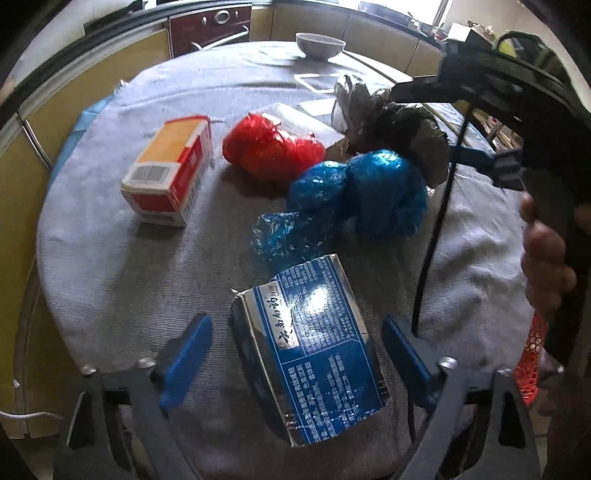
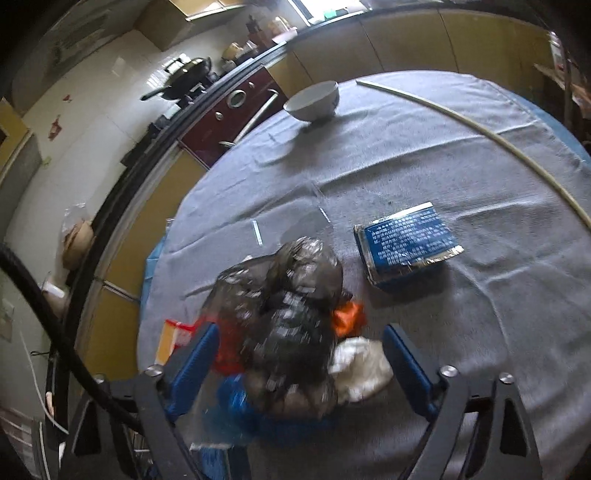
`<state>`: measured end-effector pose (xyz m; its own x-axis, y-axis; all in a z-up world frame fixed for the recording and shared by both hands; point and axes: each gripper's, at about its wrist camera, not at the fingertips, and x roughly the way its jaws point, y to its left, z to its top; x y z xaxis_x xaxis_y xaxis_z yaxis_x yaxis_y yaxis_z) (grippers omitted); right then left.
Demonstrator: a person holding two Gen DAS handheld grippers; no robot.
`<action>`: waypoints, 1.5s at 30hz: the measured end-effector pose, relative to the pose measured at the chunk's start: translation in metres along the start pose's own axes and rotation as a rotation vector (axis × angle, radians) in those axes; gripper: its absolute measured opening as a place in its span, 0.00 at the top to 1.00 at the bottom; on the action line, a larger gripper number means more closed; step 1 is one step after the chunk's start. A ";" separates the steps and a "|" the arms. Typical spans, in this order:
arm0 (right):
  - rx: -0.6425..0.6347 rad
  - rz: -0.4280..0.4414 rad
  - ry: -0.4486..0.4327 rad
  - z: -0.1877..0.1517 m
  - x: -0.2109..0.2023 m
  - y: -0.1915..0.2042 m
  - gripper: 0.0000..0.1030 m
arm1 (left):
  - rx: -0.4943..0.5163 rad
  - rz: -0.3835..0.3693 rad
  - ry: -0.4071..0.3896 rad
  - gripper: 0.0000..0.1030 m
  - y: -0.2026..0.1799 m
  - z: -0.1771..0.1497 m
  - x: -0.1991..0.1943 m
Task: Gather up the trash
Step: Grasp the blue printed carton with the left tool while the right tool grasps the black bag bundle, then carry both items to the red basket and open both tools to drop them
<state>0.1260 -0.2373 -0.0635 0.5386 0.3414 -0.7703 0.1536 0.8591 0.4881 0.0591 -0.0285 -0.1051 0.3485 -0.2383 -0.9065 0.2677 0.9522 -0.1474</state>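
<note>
My left gripper (image 1: 297, 354) is open, its blue fingers on either side of a torn blue and silver carton (image 1: 308, 354) lying on the grey cloth, not touching it. Beyond lie a crumpled blue plastic bag (image 1: 354, 195), a red plastic bag (image 1: 271, 147), an orange and red box (image 1: 171, 168) and a dark plastic bag (image 1: 402, 129). My right gripper (image 2: 301, 360) is open above the dark bag (image 2: 288, 317). The blue carton (image 2: 404, 242) lies to its right. A white wrapper (image 2: 360, 367), blue bag (image 2: 240, 406) and orange scrap (image 2: 349, 317) lie under the dark bag.
A round table with a grey cloth (image 1: 110, 266) holds a white bowl (image 1: 319, 44) at the far side; the bowl also shows in the right wrist view (image 2: 314, 101). Yellow cabinets and a dark red oven (image 1: 210, 27) stand behind. A red mesh basket (image 1: 530, 358) is at the right.
</note>
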 end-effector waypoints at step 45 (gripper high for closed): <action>0.403 -0.076 -0.352 -0.167 -0.245 -0.231 0.58 | 0.503 -0.291 -0.244 0.41 -0.190 -0.024 -0.069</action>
<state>-0.1800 -0.4555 -0.0564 0.7482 0.0763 -0.6591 0.4711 0.6384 0.6087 -0.0374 -0.1883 -0.0236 0.3767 -0.5675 -0.7322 0.7516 0.6493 -0.1166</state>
